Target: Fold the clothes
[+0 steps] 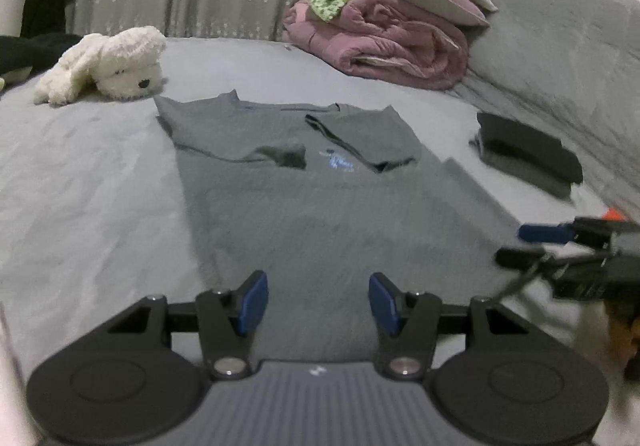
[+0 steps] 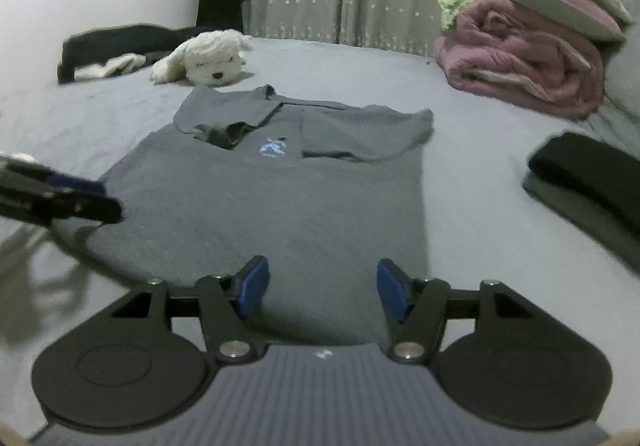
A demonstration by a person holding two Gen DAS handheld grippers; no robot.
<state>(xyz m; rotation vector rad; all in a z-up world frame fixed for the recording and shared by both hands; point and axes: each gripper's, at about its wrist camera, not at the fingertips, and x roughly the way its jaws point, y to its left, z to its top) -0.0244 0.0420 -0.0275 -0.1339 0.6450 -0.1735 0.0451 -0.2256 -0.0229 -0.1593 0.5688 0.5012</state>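
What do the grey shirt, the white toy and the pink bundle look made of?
Grey shirt: soft matte knit, probably cotton; it lies limp with a faint nap. White toy: fluffy plush; shaggy pile, dark stitched nose. Pink bundle: looks like a padded quilt; thick rounded folds, dull sheen. Blur leaves the fibres open.

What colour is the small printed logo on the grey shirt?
Blue, clearest in the right wrist view: small printed logo.

Right gripper motion-blurred, cut by the frame's edge — small blue print on shirt unreadable
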